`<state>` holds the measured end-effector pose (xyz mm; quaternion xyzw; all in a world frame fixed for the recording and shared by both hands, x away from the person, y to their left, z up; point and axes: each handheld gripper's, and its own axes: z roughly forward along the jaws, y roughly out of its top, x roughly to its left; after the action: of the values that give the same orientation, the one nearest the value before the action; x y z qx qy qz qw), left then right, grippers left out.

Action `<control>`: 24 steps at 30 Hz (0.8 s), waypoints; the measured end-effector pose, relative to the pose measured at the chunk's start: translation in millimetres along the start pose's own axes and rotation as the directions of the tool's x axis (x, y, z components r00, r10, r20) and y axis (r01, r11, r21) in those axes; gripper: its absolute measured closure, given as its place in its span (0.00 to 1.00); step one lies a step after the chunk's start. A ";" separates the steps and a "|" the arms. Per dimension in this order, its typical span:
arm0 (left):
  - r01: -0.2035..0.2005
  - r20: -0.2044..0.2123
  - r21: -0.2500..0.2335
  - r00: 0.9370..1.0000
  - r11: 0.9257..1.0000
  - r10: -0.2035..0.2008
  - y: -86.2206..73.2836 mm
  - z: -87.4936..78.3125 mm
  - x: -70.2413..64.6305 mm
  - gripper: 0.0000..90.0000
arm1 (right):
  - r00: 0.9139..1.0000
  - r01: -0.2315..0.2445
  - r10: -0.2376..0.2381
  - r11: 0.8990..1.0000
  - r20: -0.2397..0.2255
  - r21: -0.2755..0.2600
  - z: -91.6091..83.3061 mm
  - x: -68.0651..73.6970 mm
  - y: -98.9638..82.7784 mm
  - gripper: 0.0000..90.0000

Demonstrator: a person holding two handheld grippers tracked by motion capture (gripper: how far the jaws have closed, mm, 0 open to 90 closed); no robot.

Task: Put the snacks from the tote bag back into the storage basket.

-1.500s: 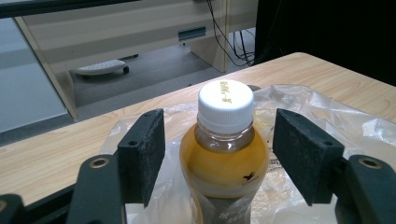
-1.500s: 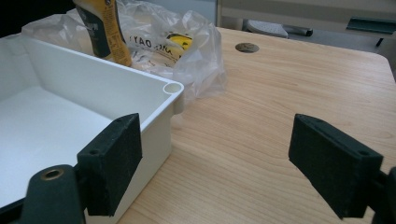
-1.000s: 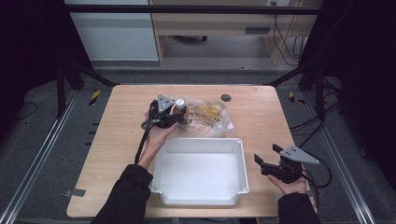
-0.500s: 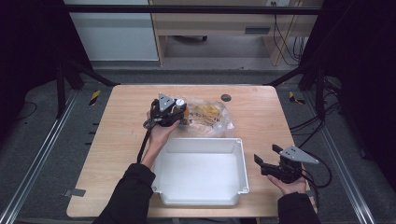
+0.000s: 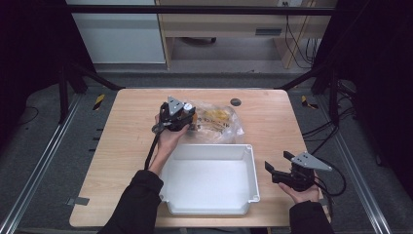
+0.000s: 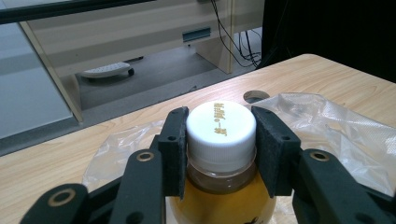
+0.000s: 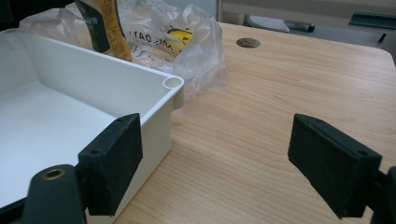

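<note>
Left gripper (image 6: 220,154), its jaws just closed on an upright, white-capped bottle of amber liquid (image 6: 220,140), is held beyond the white plastic tub (image 5: 209,180).

Your bottle (image 6: 222,186) is cut off below the shoulder; its cap print (image 6: 220,125) is too small to read.

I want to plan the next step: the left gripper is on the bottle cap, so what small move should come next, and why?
Probably lift the bottle straight up. The left gripper has just closed, and its pads press both sides of the white cap. The bottle stands by a plastic bag; the white bin beside it holds nothing.
</note>
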<state>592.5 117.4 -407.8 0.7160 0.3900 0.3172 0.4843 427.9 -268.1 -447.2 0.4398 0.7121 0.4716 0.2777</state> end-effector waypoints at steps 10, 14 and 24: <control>0.016 -0.005 0.036 1.000 0.999 -0.015 4.9 -1.1 0.2 0.65 | 1.000 0.002 -0.002 1.000 -0.001 0.004 0.5 0.0 -0.2 0.20; 0.020 -0.003 0.059 1.000 0.998 -0.020 7.5 -3.6 2.4 0.65 | 1.000 0.003 -0.003 1.000 0.000 0.008 0.8 -0.1 -0.5 0.20; 0.043 -0.006 0.027 0.999 0.999 -0.043 15.3 -17.0 8.1 0.65 | 1.000 0.002 -0.002 1.000 0.000 0.009 1.0 0.1 -0.5 0.20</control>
<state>586.2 128.6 -387.1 0.7132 0.4108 0.3033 0.4802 428.6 -267.7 -448.0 0.4404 0.7145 0.4682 0.2762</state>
